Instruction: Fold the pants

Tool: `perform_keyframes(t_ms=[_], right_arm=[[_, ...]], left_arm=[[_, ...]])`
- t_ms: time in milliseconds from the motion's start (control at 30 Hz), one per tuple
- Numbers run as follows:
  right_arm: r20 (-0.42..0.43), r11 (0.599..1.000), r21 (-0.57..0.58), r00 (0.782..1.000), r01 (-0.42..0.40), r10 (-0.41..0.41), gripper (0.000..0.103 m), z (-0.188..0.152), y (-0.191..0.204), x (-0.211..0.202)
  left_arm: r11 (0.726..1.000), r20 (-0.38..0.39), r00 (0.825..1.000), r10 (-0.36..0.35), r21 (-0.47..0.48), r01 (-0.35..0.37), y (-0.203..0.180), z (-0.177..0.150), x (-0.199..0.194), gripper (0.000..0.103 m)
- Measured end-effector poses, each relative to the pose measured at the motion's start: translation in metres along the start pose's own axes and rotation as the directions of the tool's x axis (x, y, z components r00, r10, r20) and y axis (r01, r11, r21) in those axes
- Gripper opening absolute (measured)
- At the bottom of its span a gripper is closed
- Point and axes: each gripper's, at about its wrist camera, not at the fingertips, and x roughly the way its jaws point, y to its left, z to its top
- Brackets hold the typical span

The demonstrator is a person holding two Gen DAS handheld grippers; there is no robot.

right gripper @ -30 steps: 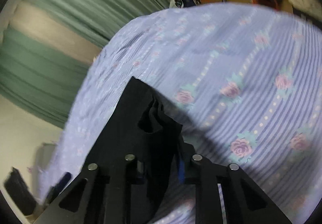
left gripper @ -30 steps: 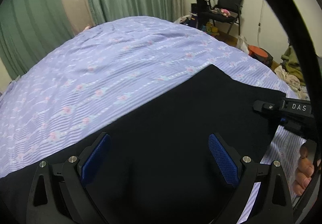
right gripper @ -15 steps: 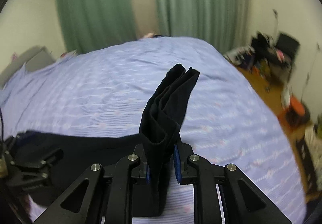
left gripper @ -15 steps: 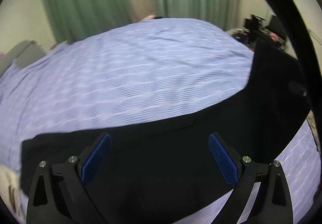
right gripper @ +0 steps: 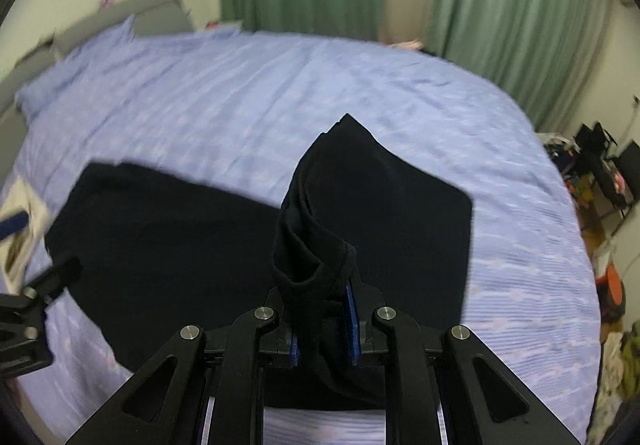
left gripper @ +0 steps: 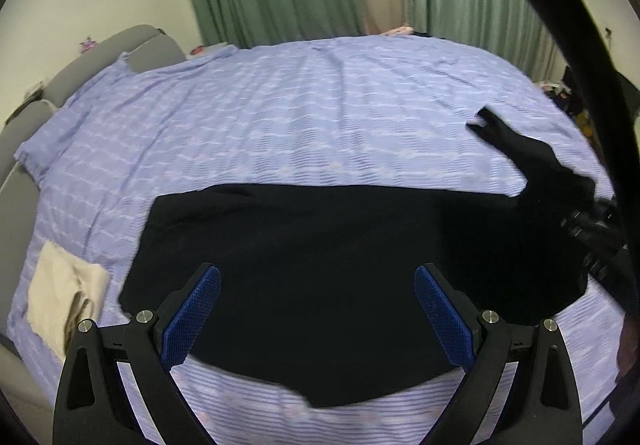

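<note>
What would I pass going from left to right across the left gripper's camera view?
Grey headboard → beige folded cloth → black pants spread on the bedsheet → pants end lifted by the right gripper.

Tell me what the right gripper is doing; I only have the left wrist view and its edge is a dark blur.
Observer: The right gripper is shut on a bunched end of the black pants, pinched between its blue pads.
Operator: Say where that bunched end sits.
Observer: It stands up out of the jaws, above the flat part of the pants on the purple bedsheet.
Operator: Report the left gripper as seen from the right wrist.
Observer: Only a blurred black part of the left gripper shows at that view's left edge, by the far end of the pants; in your view its jaws stand open, empty.
</note>
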Motion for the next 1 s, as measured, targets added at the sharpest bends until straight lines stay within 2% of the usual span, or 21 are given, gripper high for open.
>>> perform_keyframes(t_ms=[200, 300, 367, 433, 567, 633, 833, 1000], right_arm=[[-0.104, 0.997, -0.034, 0.992, -0.069, 0.065, 0.018, -0.026, 0.074, 0.06], [-0.148, 0.996, -0.022, 0.985, -0.087, 0.083, 0.02, -0.039, 0.097, 0.086], [-0.165, 0.994, -0.001, 0.98, -0.109, 0.107, 0.026, -0.047, 0.106, 0.097], [-0.173, 0.99, 0.005, 0.975, -0.138, 0.137, 0.045, -0.05, 0.108, 0.097], [-0.111, 0.972, 0.01, 0.965, -0.236, 0.236, 0.057, -0.046, 0.114, 0.07], [-0.076, 0.965, 0.012, 0.962, -0.262, 0.262, 0.059, -0.042, 0.114, 0.054], [-0.024, 0.99, 0.025, 0.99, -0.141, 0.141, 0.06, -0.03, 0.117, 0.021], [0.023, 0.998, 0.015, 0.997, -0.068, 0.067, 0.071, -0.014, 0.144, 0.01]], left_arm=[[0.999, -0.065, 0.997, 0.038, -0.012, -0.039, 0.04, -0.02, 0.032, 0.099], [0.998, -0.074, 0.996, 0.057, -0.023, -0.059, 0.055, -0.025, 0.039, 0.099], [0.997, -0.08, 0.994, 0.071, -0.033, -0.074, 0.066, -0.027, 0.045, 0.099], [0.996, -0.085, 0.994, 0.073, -0.037, -0.077, 0.073, -0.029, 0.048, 0.099], [0.996, -0.092, 0.993, 0.067, -0.059, -0.073, 0.082, -0.032, 0.049, 0.099], [0.995, -0.098, 0.994, 0.058, -0.079, -0.066, 0.089, -0.034, 0.051, 0.099], [0.981, -0.095, 0.995, 0.031, -0.187, -0.048, 0.134, -0.05, 0.046, 0.099], [0.962, -0.087, 0.996, 0.033, -0.269, -0.055, 0.179, -0.065, 0.047, 0.099]])
